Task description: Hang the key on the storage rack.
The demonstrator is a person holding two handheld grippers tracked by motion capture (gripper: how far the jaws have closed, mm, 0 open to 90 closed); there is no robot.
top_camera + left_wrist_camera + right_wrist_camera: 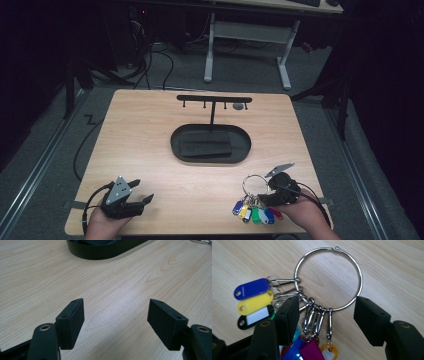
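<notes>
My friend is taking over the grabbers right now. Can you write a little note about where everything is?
Left gripper: open, nothing between its jaws, low over the table at its near left.
Right gripper: open, jaws on either side of the key ring's lower part, not pressing on it.
Key ring with coloured tags: lying flat on the table, near right.
Rack with hooks: standing in the black tray, no keys on it.
Done: nothing hung. Probably left: grip the ring and hang it.

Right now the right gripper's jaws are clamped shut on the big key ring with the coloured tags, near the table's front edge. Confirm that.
Not quite. The right gripper is open: its jaws straddle the key ring without pressing it, as the right gripper view shows. The rest holds.
</notes>
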